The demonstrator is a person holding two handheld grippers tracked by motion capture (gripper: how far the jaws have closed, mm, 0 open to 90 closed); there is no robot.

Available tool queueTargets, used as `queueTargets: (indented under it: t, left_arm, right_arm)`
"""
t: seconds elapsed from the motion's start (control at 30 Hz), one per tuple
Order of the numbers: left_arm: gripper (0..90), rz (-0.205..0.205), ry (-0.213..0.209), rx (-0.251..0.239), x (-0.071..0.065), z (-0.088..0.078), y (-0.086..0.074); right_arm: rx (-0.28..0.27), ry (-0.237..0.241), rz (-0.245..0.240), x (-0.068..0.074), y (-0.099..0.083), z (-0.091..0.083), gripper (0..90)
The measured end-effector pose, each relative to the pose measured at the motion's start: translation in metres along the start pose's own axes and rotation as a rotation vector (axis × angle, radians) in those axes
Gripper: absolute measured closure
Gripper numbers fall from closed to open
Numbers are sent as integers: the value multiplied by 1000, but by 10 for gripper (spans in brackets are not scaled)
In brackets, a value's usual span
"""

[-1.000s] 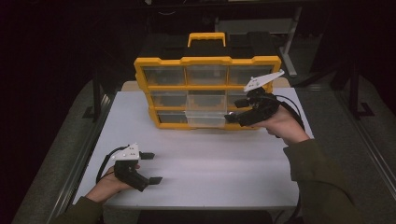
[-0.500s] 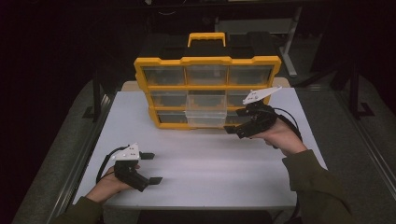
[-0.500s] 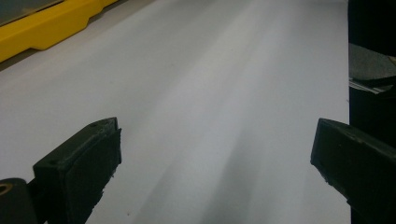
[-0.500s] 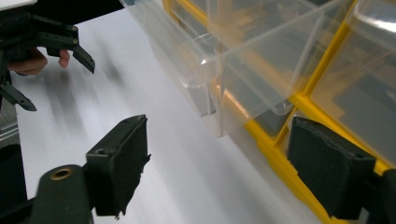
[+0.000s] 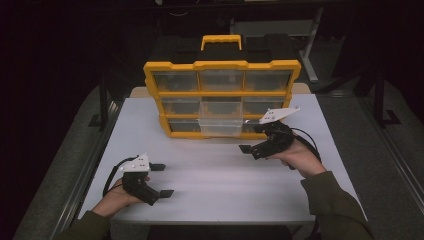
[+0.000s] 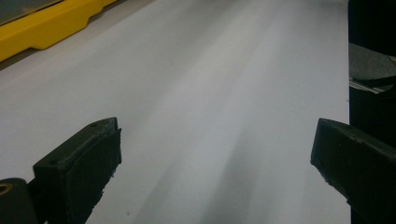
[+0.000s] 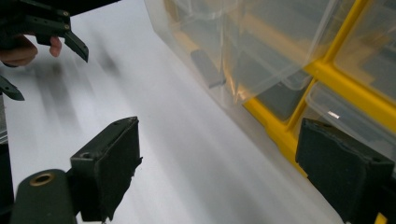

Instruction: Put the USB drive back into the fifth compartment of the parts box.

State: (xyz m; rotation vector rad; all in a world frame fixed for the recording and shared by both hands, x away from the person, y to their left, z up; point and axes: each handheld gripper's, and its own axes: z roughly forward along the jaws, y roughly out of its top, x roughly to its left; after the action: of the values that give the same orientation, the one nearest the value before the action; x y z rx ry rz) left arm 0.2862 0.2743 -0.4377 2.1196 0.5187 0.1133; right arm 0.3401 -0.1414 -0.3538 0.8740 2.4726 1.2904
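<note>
Yellow organizer (image 5: 222, 65) with clear drawers (image 5: 220, 127), white table (image 5: 220, 185), black grippers' jaws

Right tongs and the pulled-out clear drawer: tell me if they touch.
Apart. The high view shows white table between the right tongs and the clear drawer.

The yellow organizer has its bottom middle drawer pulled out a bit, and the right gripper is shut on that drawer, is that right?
Not quite. The bottom middle drawer of the yellow organizer does stick out, but the right gripper is open and holds nothing; it hangs over the table in front. The right gripper view shows its jaws spread apart.
</note>
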Motion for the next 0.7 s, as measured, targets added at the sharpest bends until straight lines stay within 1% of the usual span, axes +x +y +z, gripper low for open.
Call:
queueTargets:
  t: [0.07, 0.13, 0.17, 0.2, 0.27, 0.33, 0.4, 0.47, 0.5, 0.7]
  left_arm:
    - [11, -4, 0, -1, 0, 0, 0]
    - [11, -3, 1, -2, 0, 0, 0]
    - [11, -5, 1, -3, 0, 0, 0]
    - [11, -5, 1, -3, 0, 0, 0]
    - [11, -4, 1, -1, 0, 0, 0]
    - [11, -3, 1, 0, 0, 0, 0]
    - [11, -4, 2, -2, 0, 0, 0]
    - [11, -5, 2, -2, 0, 0, 0]
    - [11, -7, 1, -2, 0, 0, -1]
    - [11, -4, 3, -2, -1, -1, -1]
  right_arm:
    - [4, -7, 3, 2, -7, 3, 122]
    - [4, -6, 4, 2, -9, 4, 116]
    - [0, -7, 10, 3, -14, 6, 105]
    - [0, -7, 10, 3, -14, 6, 105]
    - [-4, -14, 12, 4, -21, 9, 98]
    - [-5, -16, 14, 5, -23, 10, 93]
    - [-14, -12, 13, 7, -32, 12, 85]
    - [-15, -15, 12, 7, -35, 13, 81]
    - [-13, -20, 17, 7, -41, 15, 74]
    - [-20, -35, 35, 9, -56, 17, 53]
